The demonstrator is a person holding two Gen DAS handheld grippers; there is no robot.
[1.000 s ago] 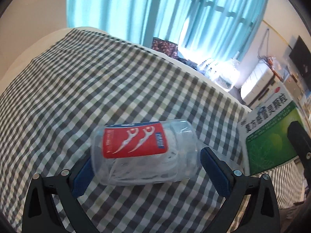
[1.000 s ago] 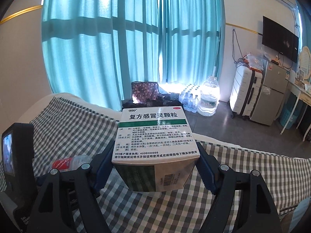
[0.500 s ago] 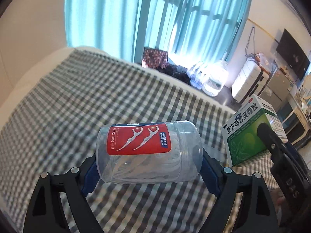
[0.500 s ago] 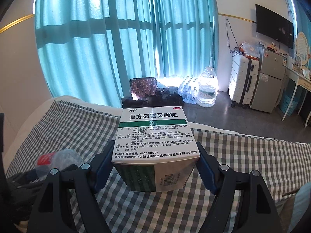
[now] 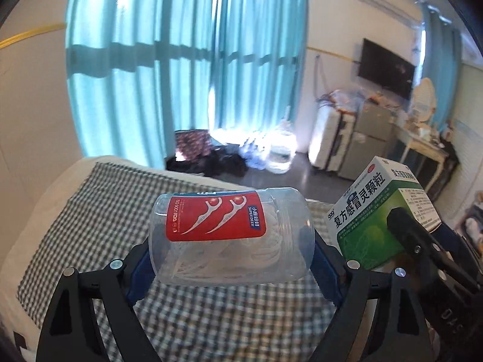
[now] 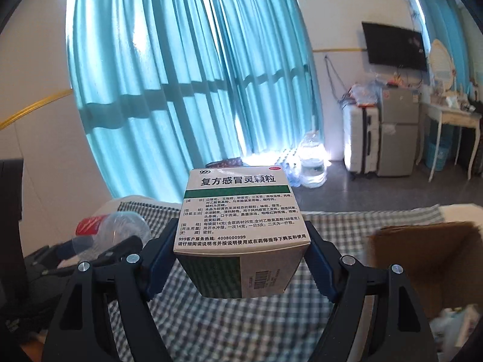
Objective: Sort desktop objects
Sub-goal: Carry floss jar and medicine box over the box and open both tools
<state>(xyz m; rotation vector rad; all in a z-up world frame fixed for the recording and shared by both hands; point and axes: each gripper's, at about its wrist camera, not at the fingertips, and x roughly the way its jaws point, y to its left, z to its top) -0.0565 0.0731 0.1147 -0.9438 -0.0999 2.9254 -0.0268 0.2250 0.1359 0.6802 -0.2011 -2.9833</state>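
A clear plastic jar of floss picks point(image 5: 229, 238) with a red label lies sideways between the blue pads of my left gripper point(image 5: 232, 268), which is shut on it above the checked cloth point(image 5: 90, 226). To its right hangs a green-and-white medicine box point(image 5: 371, 211). In the right wrist view that medicine box point(image 6: 241, 211) sits clamped in my right gripper point(image 6: 241, 262), printed side up, clear of the cloth point(image 6: 241, 316). The jar point(image 6: 120, 229) shows low at the left, with one black finger point(image 6: 120, 246) of the left gripper under it.
An open brown cardboard box point(image 6: 422, 259) stands at the right on the cloth, with pale items low inside it. Beyond the cloth's far edge are teal curtains point(image 6: 187, 90), water bottles point(image 6: 311, 169), suitcases point(image 6: 362, 138) and a white desk point(image 6: 452, 114).
The left pads closed on the jar and lifted it off the cloth. Both grippers rose with their loads, and the cardboard box came into the right wrist view.
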